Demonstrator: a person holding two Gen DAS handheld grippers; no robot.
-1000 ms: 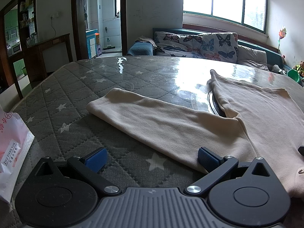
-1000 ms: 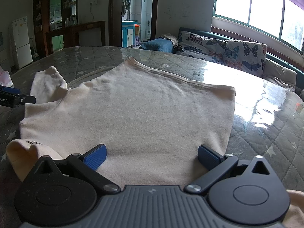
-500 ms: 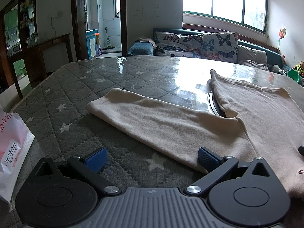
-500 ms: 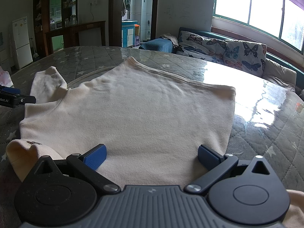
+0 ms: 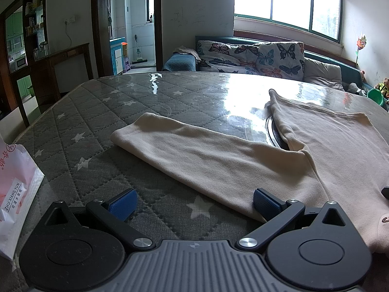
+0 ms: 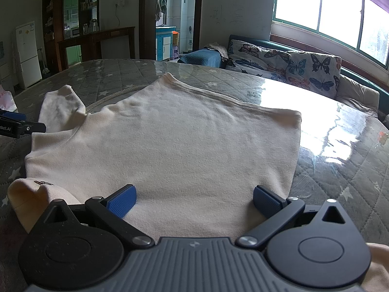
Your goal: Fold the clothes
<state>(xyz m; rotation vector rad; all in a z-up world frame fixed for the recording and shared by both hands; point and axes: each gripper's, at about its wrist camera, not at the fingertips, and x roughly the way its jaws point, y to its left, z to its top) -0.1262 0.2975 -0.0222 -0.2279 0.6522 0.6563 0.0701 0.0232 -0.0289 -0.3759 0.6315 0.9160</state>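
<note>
A cream long-sleeved top lies spread flat on the grey star-quilted table. In the left wrist view its left sleeve stretches out to the left, with the body to the right. My left gripper is open low over the table, its right pad at the sleeve's near edge and nothing between the pads. My right gripper is open over the near part of the top's body. The left gripper's tip shows at the left edge of the right wrist view.
A white and pink paper bag stands on the table's near left corner. A sofa with butterfly cushions runs behind the table under the windows. A dark wooden cabinet stands far left. The table has a glossy cover.
</note>
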